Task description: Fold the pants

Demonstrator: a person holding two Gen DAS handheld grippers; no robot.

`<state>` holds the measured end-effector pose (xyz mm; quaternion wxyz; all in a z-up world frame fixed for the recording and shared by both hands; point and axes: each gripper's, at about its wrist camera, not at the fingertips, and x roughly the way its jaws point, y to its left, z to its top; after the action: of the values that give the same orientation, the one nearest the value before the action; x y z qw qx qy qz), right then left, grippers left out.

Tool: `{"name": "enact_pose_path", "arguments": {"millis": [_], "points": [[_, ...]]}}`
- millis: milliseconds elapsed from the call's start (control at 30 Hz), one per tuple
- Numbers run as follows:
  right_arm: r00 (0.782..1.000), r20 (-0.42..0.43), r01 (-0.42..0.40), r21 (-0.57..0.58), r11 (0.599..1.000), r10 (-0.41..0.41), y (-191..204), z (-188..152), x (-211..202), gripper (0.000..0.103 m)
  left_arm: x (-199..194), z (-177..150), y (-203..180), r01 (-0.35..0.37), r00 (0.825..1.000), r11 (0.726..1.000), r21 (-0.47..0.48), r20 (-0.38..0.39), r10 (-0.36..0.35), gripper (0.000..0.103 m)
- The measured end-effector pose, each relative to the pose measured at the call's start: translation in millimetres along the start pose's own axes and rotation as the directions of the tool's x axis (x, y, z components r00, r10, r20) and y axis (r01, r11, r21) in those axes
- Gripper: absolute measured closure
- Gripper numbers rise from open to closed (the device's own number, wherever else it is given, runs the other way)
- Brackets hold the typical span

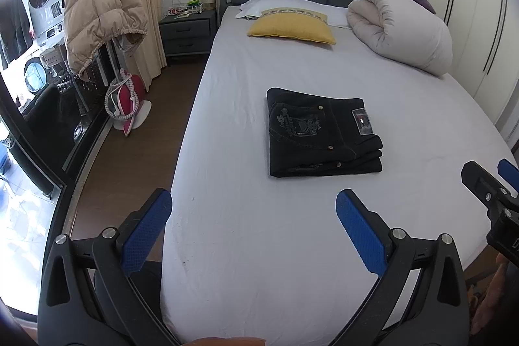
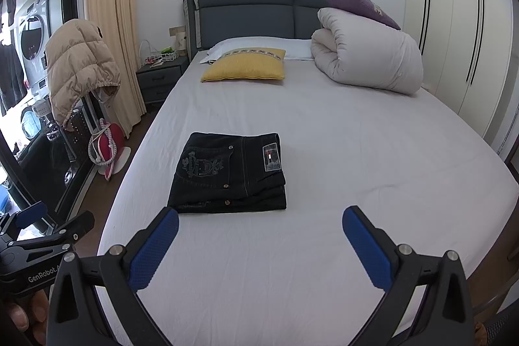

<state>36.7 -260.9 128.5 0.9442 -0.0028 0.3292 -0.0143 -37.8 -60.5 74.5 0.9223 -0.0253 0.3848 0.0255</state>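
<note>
in the left wrist view the left gripper stood wide open and empty above the near part of the bed, and the black pants lay folded mid-bed beyond it. in the right wrist view the right gripper was spread wide, holding nothing, with the pants just ahead of its left finger.

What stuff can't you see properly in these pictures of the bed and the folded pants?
- Folded pants: both views show only the top layer; the legs are tucked underneath.
- Patch on the pants: too small to read in either view.
- Right hand-held gripper: cut off by the left view's edge.
- Left hand-held gripper: partly cut off by the right view's edge.
- Nightstand items: too small to identify.
</note>
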Motion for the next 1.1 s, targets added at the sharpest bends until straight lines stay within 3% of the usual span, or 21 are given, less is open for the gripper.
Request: {"name": "enact_pose_path", "arguments": {"millis": [1100], "points": [[1.000, -0.006, -0.003, -0.003, 1.000, 0.003, -2.0, 1.0, 0.9, 0.000, 4.7, -2.4, -3.7, -0.001, 1.000, 1.000, 0.027, -0.003, 0.001, 0.000]]}}
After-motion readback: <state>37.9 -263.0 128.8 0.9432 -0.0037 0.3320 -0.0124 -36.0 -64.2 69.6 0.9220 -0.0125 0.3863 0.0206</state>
